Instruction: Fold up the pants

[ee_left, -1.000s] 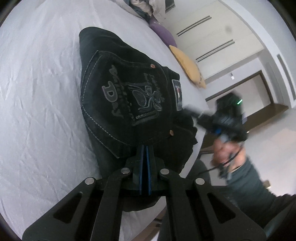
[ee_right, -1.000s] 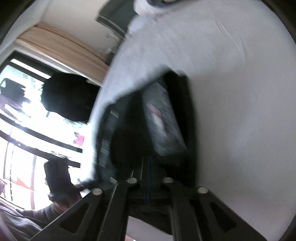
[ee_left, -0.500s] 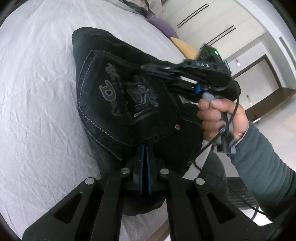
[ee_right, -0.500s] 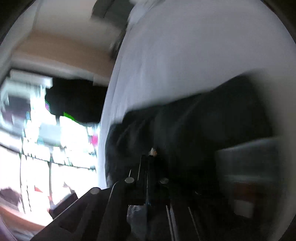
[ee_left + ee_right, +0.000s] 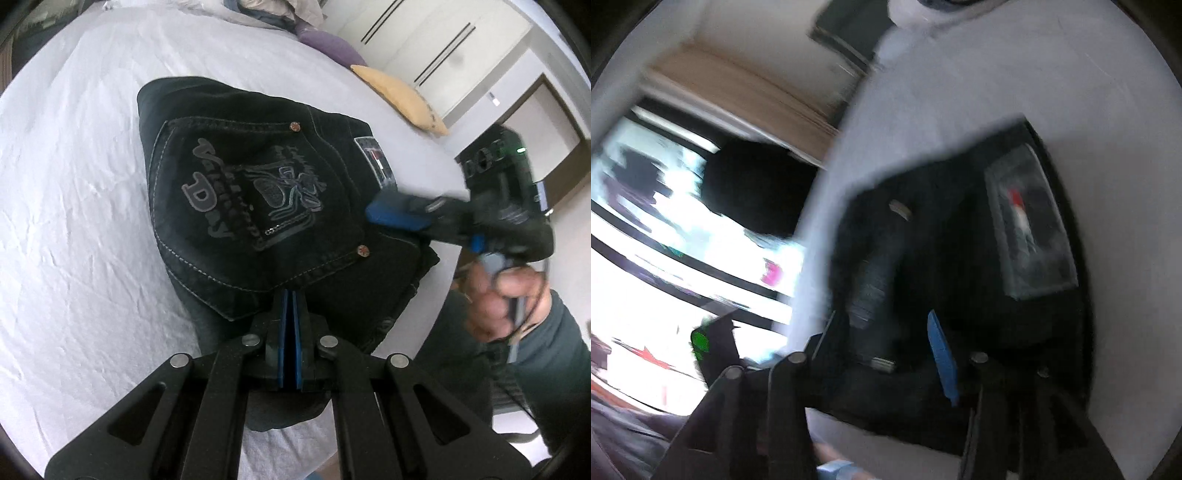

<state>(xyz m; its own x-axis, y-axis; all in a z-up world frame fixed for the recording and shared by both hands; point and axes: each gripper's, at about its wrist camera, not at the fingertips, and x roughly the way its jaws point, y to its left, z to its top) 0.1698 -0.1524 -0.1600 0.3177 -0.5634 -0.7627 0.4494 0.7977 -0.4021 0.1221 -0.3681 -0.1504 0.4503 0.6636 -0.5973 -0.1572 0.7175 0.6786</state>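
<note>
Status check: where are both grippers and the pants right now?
Left gripper shut, at the folded pants' near edge. Right gripper jaws just opening, apart over the waistband. Nothing in the way on the bed.

Both tools are matte black with blue rubber pads on the inner faces — the left gripper (image 5: 290,306) has round silver screws at its linkage pivots and cut-out slots in the arms. The right gripper (image 5: 397,216) has a chunky black body with a small green light and a thin dark cable, held by a hand (image 5: 498,295) in what looks like a dark teal-grey sleeve (image 5: 550,343) — it's blurry there.
</note>
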